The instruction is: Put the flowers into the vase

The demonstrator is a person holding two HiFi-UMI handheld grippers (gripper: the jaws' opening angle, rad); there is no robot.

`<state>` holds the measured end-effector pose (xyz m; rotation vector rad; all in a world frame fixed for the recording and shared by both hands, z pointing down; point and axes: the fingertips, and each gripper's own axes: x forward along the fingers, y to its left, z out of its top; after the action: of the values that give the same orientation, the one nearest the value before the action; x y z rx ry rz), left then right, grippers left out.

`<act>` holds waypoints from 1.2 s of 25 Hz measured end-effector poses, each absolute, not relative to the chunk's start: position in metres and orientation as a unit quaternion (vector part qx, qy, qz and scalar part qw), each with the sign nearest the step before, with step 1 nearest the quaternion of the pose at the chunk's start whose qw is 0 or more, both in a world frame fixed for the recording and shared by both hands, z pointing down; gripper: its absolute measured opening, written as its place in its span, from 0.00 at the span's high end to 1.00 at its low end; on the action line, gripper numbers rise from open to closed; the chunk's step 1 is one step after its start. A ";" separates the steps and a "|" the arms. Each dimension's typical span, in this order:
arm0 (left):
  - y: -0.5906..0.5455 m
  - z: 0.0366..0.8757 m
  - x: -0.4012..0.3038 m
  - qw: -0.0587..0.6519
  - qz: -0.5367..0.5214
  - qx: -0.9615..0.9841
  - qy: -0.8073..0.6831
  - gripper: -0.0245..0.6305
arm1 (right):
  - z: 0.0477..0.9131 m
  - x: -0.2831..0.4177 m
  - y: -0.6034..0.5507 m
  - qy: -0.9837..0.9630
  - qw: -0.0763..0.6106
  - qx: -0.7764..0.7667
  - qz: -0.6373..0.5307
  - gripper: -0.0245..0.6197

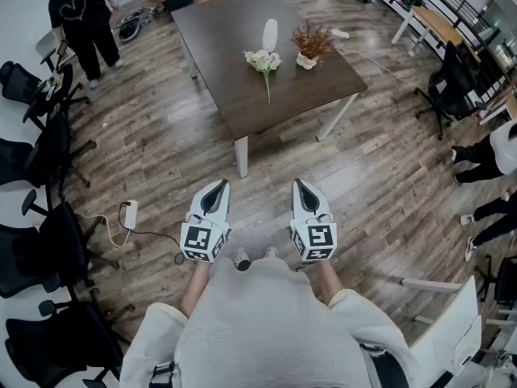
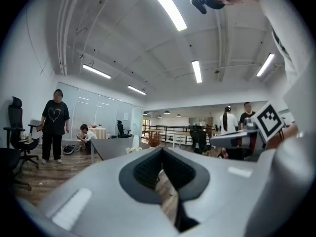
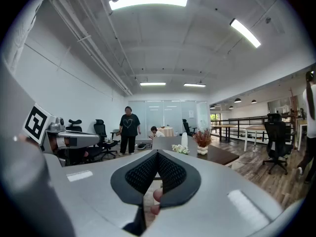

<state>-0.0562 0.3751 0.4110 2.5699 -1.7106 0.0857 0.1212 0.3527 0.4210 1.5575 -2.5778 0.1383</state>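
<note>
The left gripper (image 2: pixel 160 152) has its jaws together with nothing between them, only floor showing past the pads. The right gripper (image 3: pixel 157 154) is the same: jaws together, empty. Both are held side by side in front of the person's body, pointing roughly level toward the far table (image 1: pixel 242 107), well apart from it.

The flowers (image 1: pixel 263 61) lie flat on the table, white heads far, thin stem pointing near. The vase (image 1: pixel 270 35) stands upright just beyond the heads. A pot (image 1: pixel 311 47) of dried brown plants sits just right of the vase. A power strip (image 1: pixel 129 214) with its cable lies on the floor to the near left.

Nothing of the task looks begun; the walk to the table and the pick-up come first.

Likely trouble from here:
- The vase looks slim and tall, so a gripper reaching over the heads could knock it down.
- The stem is thin and flat on the top, so jaws may close above it or scrape the table.
- A tight pinch could bend the stem.
- The vase mouth looks narrow; a tilted stem could miss it or tip the vase unless the other gripper steadies it.
- The pot crowds the right side.
</note>
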 end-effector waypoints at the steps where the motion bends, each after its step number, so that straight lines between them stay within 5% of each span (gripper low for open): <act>1: 0.375 0.411 -0.055 0.027 0.027 0.831 -0.554 0.95 | 0.420 0.122 0.352 -0.854 0.063 0.514 0.045 0.97; 30: 0.355 0.421 -0.011 0.029 0.043 0.812 -0.581 0.95 | 0.434 0.163 0.328 -0.877 0.048 0.475 0.060 0.97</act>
<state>-0.0111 0.3550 0.4206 2.5054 -1.7936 0.1335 0.1629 0.3276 0.4336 1.4473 -2.6732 0.1844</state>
